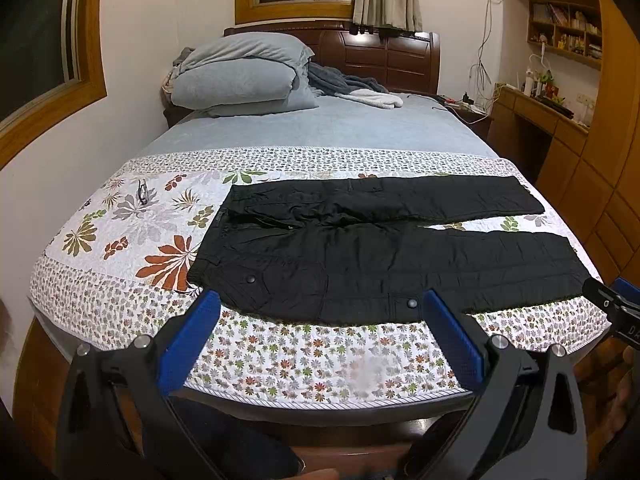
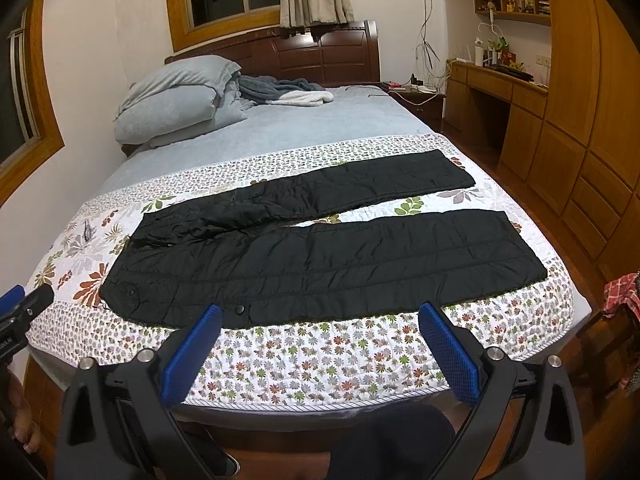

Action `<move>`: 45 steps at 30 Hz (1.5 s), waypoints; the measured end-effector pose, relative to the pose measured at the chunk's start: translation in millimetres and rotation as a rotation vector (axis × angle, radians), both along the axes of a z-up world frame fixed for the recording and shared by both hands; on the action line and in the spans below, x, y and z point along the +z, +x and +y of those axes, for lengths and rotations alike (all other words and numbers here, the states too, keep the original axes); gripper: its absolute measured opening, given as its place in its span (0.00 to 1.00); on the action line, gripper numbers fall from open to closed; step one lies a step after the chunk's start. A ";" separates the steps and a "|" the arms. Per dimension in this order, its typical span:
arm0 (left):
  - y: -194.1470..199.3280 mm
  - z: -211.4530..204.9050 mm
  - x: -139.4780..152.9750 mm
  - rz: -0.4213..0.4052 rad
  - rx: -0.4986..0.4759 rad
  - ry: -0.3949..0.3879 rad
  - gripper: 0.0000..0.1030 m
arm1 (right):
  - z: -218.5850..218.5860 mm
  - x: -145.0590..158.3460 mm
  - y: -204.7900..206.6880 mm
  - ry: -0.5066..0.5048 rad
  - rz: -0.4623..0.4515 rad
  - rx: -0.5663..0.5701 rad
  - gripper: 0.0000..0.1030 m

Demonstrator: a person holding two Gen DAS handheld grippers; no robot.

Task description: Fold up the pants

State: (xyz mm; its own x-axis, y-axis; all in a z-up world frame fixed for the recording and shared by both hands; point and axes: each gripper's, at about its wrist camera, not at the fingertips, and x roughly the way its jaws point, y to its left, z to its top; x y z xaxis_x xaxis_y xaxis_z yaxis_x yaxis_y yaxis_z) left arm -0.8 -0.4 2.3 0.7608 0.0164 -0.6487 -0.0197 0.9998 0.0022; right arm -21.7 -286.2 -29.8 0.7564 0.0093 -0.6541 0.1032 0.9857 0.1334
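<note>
The black pants (image 1: 380,256) lie flat on the floral quilt (image 1: 120,240) at the foot of the bed (image 2: 320,120). The waist is on the left and the two legs run to the right, with a narrow gap between them. The near leg shows two snap buttons.

The left gripper (image 1: 320,312) hangs above the near edge of the quilt, just in front of the pants and not touching them. Its blue jaws are spread wide and hold nothing. The right gripper (image 2: 320,324) is in the same way over the quilt edge, its jaws also spread wide and empty.

A folded grey duvet (image 1: 240,76) sits near the headboard (image 1: 384,56). A wooden desk (image 2: 496,84) stands at the right wall.
</note>
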 end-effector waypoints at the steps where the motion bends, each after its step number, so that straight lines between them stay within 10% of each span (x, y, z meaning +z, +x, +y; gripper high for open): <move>1: -0.4 0.0 0.0 0.000 0.000 -0.001 0.98 | 0.1 -0.2 -0.1 0.000 0.001 0.000 0.97; 45: 2.7 -3.9 -3.8 0.009 -0.002 0.005 0.98 | -1.1 -1.7 1.1 -0.006 0.003 -0.002 0.97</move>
State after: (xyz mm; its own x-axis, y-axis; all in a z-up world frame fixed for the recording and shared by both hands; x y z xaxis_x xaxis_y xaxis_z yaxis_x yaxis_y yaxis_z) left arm 1.8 -4.3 -1.5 0.7553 0.0182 -0.6551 -0.0172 0.9998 0.0078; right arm -20.6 -287.4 -31.5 0.7545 0.0039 -0.6562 0.1052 0.9863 0.1268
